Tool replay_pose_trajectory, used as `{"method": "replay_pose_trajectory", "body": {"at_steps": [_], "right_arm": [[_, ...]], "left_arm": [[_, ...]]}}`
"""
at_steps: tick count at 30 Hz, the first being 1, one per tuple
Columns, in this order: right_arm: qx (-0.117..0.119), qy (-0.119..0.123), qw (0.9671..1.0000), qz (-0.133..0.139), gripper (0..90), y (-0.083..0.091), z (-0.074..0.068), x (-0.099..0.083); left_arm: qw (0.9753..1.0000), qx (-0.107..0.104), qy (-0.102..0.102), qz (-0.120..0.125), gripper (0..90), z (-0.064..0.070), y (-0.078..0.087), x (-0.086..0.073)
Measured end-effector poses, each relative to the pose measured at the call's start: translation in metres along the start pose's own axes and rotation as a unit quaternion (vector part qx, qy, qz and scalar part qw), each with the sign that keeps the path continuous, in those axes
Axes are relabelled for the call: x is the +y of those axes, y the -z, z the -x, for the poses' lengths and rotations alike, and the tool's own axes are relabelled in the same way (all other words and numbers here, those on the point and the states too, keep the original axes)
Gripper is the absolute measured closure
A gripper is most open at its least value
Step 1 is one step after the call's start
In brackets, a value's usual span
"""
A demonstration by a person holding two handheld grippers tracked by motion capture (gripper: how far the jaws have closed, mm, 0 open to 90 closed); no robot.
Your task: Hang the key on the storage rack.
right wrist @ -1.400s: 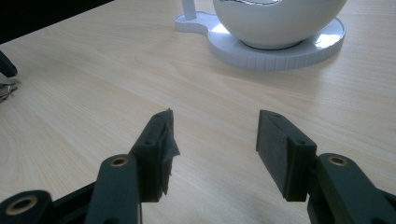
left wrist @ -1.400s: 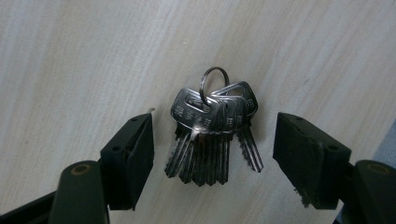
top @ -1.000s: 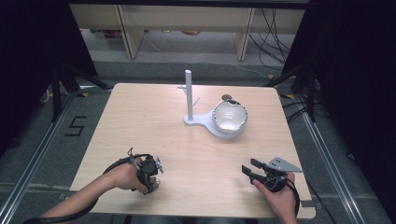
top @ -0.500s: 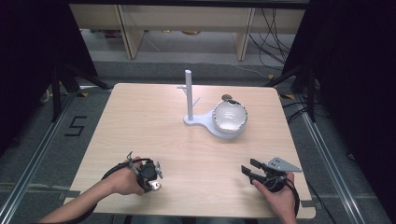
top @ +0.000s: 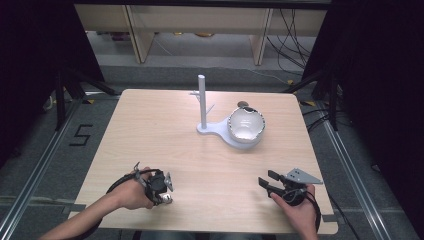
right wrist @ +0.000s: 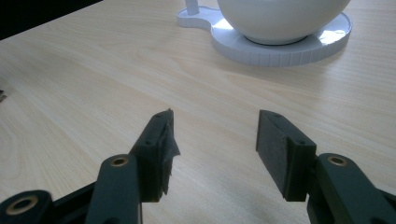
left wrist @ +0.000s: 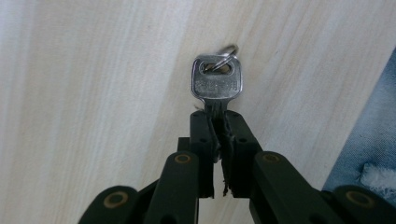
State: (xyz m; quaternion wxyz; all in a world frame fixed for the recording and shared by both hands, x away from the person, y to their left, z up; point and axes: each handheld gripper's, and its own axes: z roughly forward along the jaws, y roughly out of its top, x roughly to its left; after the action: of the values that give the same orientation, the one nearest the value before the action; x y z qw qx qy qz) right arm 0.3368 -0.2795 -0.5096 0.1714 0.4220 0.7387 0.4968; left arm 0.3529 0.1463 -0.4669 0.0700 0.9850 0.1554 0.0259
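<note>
My left gripper [left wrist: 217,122] is shut on the blade of a silver key [left wrist: 216,84], whose head and small ring point away over the wood. In the high view this gripper [top: 168,192] sits near the table's front left, held low in a hand. My right gripper [right wrist: 212,135] stands open above bare wood, nothing between its jaws; in the high view it [top: 266,181] is at the front right. A white bowl [top: 246,124] rests on a white stand base [top: 235,141] with an upright white post [top: 202,100] at the table's far middle.
The light wooden table [top: 150,130] has free room across its middle and left. Its front edge is close to both hands. A patch of blue fabric [left wrist: 369,144] shows beside the table in the left gripper view. Cables and shelving lie beyond the far edge.
The left hand and its gripper have drawn slightly back toward the front edge with the key. The right gripper has stayed in place, open.
</note>
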Motion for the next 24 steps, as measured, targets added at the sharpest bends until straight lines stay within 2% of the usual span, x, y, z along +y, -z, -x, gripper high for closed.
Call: {"method": "replay_pose_trajectory", "body": {"at_steps": [4,6,7,8,9,10,11,16,17,19,20,24], "right_arm": [[-0.002,0.015,0.9999,0.007,47.7,0.0,0.002,0.0],[-0.002,0.016,0.9999,0.006,47.7,0.0,0.002,0.0],[0.002,-0.007,1.0,0.004,47.7,0.0,-0.001,0.0],[-0.001,0.008,0.9999,0.007,47.7,0.0,0.001,0.0],[0.0,0.0,1.0,0.006,47.8,0.0,0.0,0.0],[-0.003,0.016,0.9998,0.008,47.8,0.001,0.002,0.001],[0.001,0.011,0.9999,0.007,47.7,0.001,0.001,0.001],[0.001,0.011,0.9999,0.012,47.8,0.0,0.002,0.001],[0.002,0.014,0.9998,0.014,47.9,0.0,0.002,0.001],[-0.002,-0.007,0.9999,0.014,47.9,0.001,-0.001,0.0],[-0.001,0.011,0.9998,0.019,48.0,0.0,0.002,0.001],[-0.006,0.004,0.9998,0.018,48.0,0.002,0.001,0.001]], "left_arm": [[0.9999,0.012,0.004,0.01,83.0,-0.005,0.012,0.002],[0.9997,0.017,0.007,0.018,83.0,-0.008,0.018,0.004],[0.9996,0.021,0.008,0.02,83.1,-0.009,0.02,0.004],[0.9993,0.027,0.01,0.024,83.1,-0.012,0.025,0.006],[0.9991,0.032,0.011,0.027,83.1,-0.014,0.029,0.008],[0.9985,0.041,0.013,0.033,83.0,-0.017,0.033,0.01],[0.9982,0.047,0.014,0.035,83.1,-0.019,0.036,0.011],[0.9949,0.08,0.023,0.057,83.0,-0.03,0.055,0.024],[0.9943,0.086,0.016,0.06,83.0,-0.034,0.059,0.027],[0.992,0.102,0.017,0.073,83.0,-0.039,0.066,0.032],[0.9914,0.106,0.017,0.074,83.0,-0.041,0.068,0.034],[0.9892,0.115,0.031,0.085,83.0,-0.051,0.077,0.042]]}}
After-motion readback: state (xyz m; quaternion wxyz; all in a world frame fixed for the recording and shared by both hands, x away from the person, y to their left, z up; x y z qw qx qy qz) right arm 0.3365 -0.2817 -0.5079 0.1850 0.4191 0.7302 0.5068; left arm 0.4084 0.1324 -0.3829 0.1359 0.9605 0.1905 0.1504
